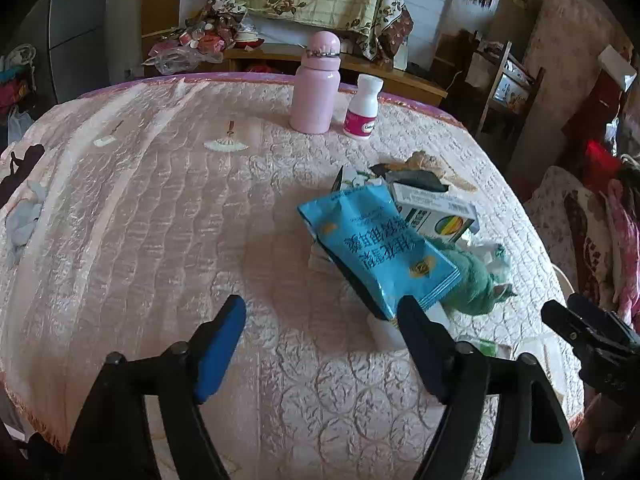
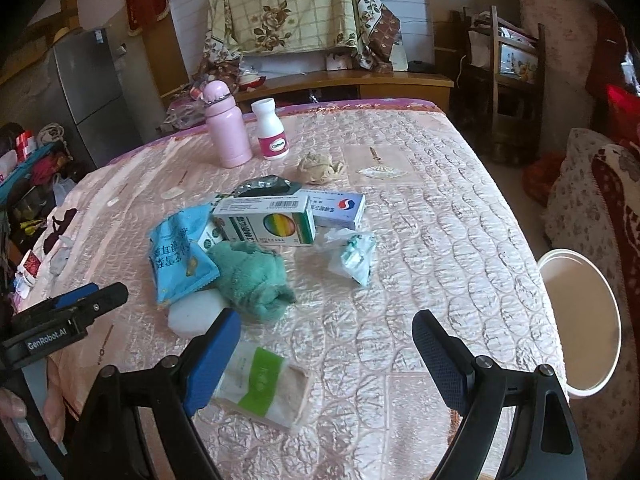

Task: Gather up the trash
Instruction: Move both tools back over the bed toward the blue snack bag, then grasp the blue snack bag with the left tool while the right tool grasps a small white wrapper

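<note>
Left wrist view: left gripper (image 1: 322, 344) spread wide, empty, its right finger touching the blue snack bag (image 1: 380, 248) at one o'clock. Closing could snag the green cloth (image 1: 472, 280) too.

Right wrist view: right gripper (image 2: 326, 354) gaping, empty, over the green-banded packet (image 2: 266, 384). White bin (image 2: 580, 320) waits at three o'clock; a loose pinch could drop short.
</note>
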Available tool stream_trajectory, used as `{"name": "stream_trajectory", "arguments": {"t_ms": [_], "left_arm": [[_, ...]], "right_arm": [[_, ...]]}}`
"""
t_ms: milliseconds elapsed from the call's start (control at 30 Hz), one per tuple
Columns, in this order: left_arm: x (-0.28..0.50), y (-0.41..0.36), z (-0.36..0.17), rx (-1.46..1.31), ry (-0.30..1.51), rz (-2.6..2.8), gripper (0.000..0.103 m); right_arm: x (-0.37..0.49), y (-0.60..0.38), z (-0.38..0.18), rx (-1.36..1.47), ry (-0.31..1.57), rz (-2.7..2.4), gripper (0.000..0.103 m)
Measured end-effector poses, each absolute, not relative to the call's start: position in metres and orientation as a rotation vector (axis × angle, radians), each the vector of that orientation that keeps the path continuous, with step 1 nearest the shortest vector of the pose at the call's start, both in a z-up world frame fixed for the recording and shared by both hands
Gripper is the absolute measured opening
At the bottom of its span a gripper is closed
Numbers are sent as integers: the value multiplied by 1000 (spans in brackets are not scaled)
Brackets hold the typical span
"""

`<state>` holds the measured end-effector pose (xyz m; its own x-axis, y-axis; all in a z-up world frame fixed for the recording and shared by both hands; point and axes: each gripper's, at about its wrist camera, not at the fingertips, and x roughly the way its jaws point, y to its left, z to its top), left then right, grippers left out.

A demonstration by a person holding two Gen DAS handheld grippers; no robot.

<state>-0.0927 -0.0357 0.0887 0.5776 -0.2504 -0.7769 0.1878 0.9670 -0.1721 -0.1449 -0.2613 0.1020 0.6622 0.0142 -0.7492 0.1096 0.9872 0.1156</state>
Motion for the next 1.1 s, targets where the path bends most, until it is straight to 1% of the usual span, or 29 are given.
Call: {"name": "stream_trajectory", "arguments": {"t_ms": [467,800,933,1100], "left_arm": [[-77,-45,91,-109,922,-267,82],[-74,-49,97,-74,876,-251,82],[-71,-48,96,-73,860,-250,82],[-63,-47,90,-102,883,-284,83]], "right_arm": [[-127,-277,103,189,829,-93,90],[-121,-280,106,205,803,-93,90],[-115,-279,103,198,806,-89,90],[-105,-282,95,190,822,-91,90]]}}
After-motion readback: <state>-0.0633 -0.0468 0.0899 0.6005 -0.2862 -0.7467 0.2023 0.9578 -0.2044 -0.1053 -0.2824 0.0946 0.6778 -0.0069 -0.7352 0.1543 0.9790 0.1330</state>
